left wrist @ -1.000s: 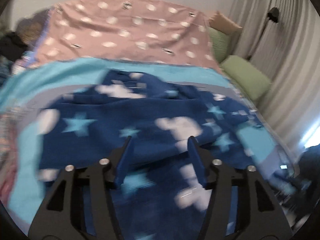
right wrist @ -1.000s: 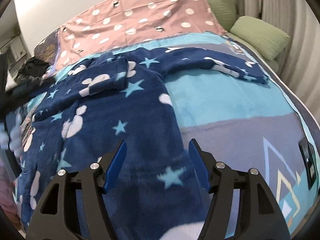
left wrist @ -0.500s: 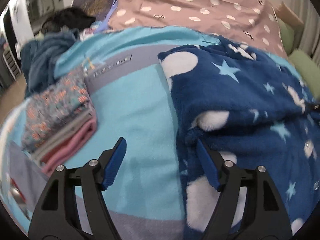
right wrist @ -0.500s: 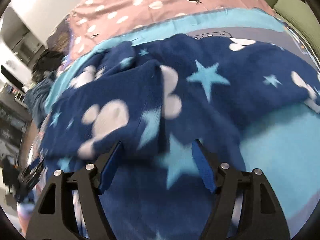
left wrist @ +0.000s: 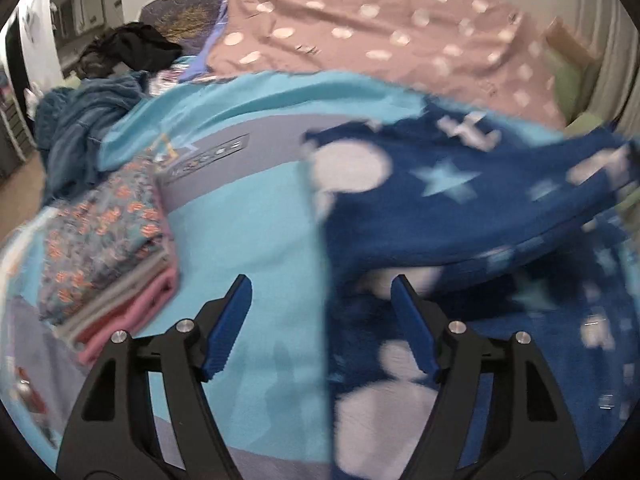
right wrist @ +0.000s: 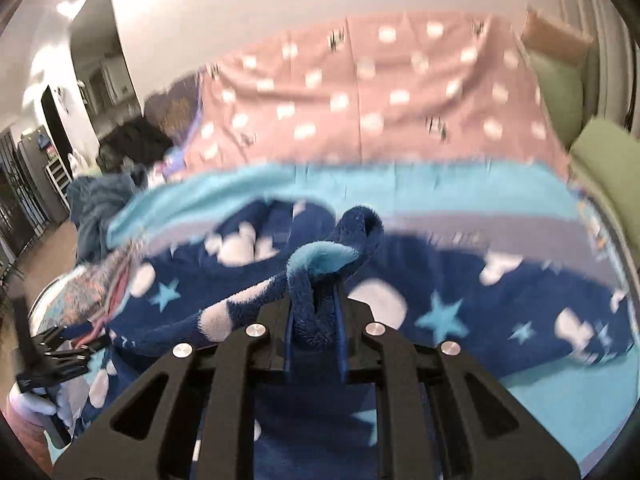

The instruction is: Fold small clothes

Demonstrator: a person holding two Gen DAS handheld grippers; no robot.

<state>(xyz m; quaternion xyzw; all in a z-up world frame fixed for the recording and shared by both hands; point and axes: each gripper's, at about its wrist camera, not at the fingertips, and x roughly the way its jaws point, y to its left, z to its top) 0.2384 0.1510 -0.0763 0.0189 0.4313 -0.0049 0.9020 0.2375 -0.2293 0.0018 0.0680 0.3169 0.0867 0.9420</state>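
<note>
The right gripper is closing, its jaws already pinching a bunched fold of the fleece (dark blue, with light stars and white blobs). The pinched ridge curls up past the fingertips, lifted off the rest of the garment, which spreads to both sides below across the blanket.

The left gripper is unclenched, jaws wide with nothing pressed between them. The fleece's left edge runs down between the two fingers: the right finger hangs over the fleece, the left finger over bare turquoise blanket. A raised flap of fleece crosses the upper right of that view.

Left of the left gripper, well apart from the fleece, sits a stack of folded clothes. Beyond lie a pink spotted cover and green pillows.
</note>
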